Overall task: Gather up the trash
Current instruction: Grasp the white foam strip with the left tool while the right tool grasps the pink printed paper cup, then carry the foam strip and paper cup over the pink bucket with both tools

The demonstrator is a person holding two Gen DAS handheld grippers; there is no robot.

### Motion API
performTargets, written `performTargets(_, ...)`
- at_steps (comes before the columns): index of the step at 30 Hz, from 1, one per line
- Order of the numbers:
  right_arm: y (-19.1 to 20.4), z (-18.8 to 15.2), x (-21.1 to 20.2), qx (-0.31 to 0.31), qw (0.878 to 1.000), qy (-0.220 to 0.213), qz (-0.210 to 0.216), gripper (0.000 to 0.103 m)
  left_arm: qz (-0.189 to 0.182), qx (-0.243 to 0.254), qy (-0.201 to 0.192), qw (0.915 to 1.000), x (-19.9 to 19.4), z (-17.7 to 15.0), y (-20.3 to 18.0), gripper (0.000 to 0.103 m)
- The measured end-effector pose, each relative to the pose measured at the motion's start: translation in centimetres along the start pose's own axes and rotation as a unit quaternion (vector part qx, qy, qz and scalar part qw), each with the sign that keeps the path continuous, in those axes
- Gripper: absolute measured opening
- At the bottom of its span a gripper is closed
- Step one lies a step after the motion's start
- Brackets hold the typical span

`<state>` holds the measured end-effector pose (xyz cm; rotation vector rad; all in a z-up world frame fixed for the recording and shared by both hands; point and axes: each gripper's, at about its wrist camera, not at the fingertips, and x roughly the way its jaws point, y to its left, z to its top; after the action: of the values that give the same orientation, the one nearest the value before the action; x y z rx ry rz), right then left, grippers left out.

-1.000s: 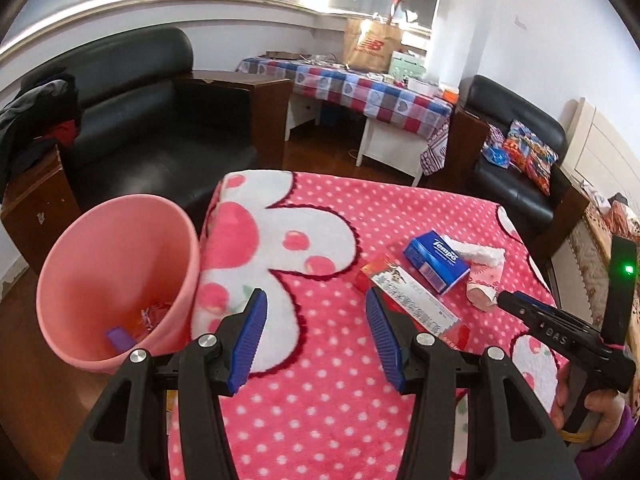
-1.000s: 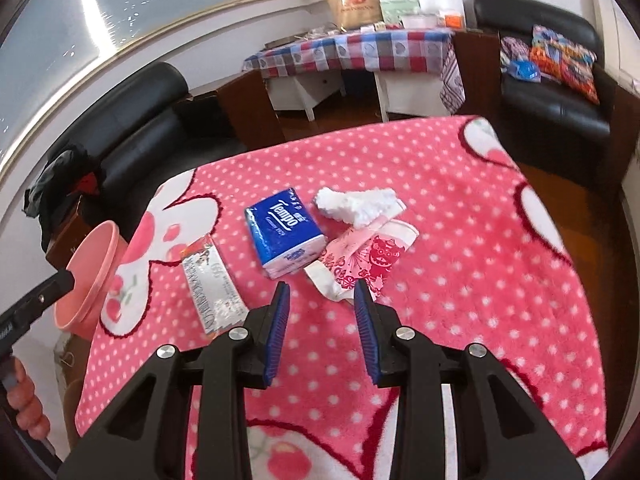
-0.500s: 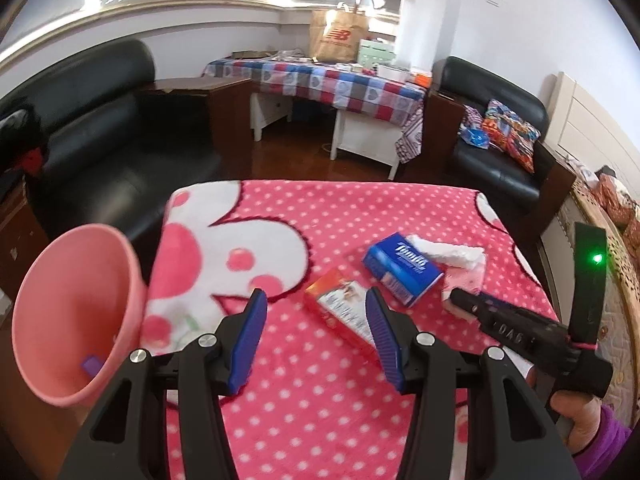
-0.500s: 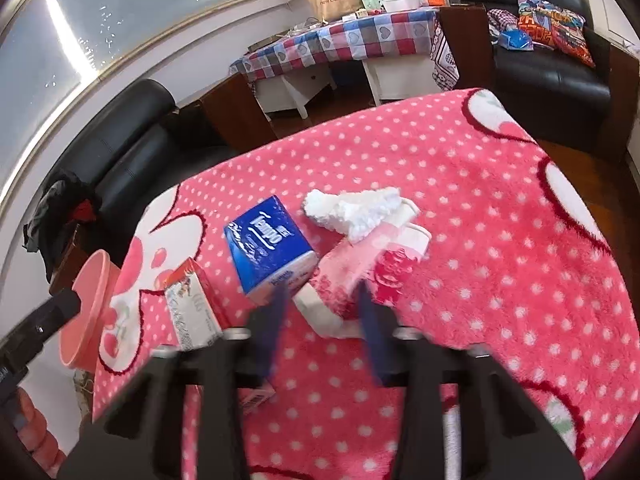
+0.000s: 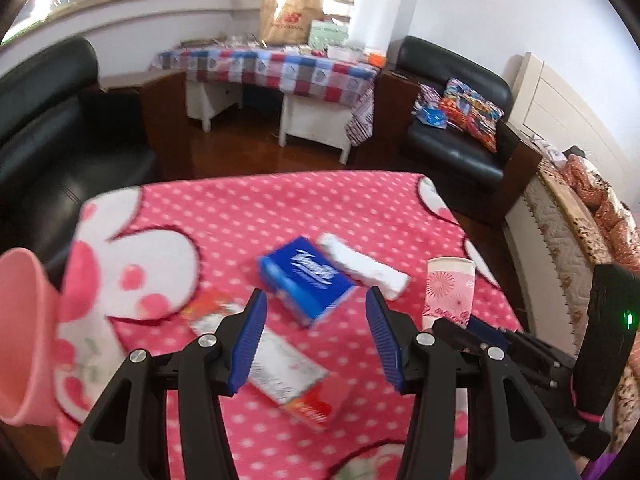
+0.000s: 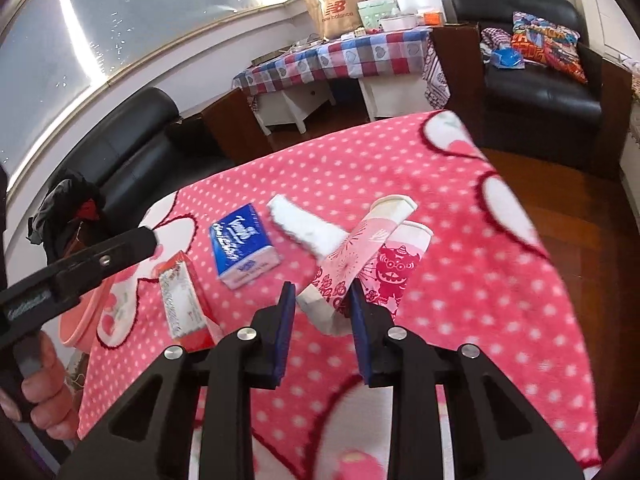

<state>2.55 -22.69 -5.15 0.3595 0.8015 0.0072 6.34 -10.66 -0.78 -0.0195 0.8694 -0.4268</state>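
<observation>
"new balance" with the NB logo on the brown paper bag point(image 6: 334, 4), upper centre; "Tempo" on the blue tissue pack point(image 5: 306, 280), frame centre.

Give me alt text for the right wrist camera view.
The right gripper closes around a flattened pink paper cup on a pink polka-dot blanket, beside a blue tissue pack, white crumpled tissue and red-and-white carton.

Both wrist views angled down; share blanket point(image 5: 280, 208).
</observation>
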Motion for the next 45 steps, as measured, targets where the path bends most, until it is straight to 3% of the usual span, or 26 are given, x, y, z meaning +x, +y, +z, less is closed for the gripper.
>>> performTargets(9,-3.2,-0.4,-1.6,0.021,1.000,-0.006,-0.011,0.028,-0.049,-0.050,0.070,0.9951,6.5,2.3,-4.6,0.051)
performTargets(17,-5.1,-0.5,-2.4,0.025,1.000,-0.009,-0.016,0.028,0.040,-0.147,0.141,0.9783,13.7,2.3,-5.7,0.050)
performTargets(19,-5.5,-0.6,-2.5,0.026,1.000,-0.006,-0.015,0.028,0.064,-0.150,0.121,0.9791,14.3,2.6,-6.3,0.050)
performTargets(22,-5.9,-0.5,-2.4,0.023,1.000,-0.004,-0.014,0.028,0.083,-0.139,0.122,0.9792,15.0,2.9,-7.2,0.048)
performTargets(24,-6.0,-0.5,-2.4,0.022,1.000,-0.004,-0.012,0.028,0.096,-0.131,0.116,0.9800,14.8,2.7,-7.5,0.033)
performTargets(30,-5.8,-0.5,-2.4,0.020,1.000,-0.004,-0.011,0.028,0.084,-0.104,0.104,0.9856,13.2,2.0,-7.7,0.026)
performTargets(37,-4.8,-0.6,-3.0,0.010,1.000,-0.008,-0.009,0.028,0.079,-0.041,0.055,0.9945,8.1,0.9,-8.0,0.026)
performTargets(45,-1.6,-0.8,-3.7,-0.019,1.000,-0.015,0.007,0.028,0.091,-0.009,0.004,0.9958,2.0,-0.2,-6.7,0.026)
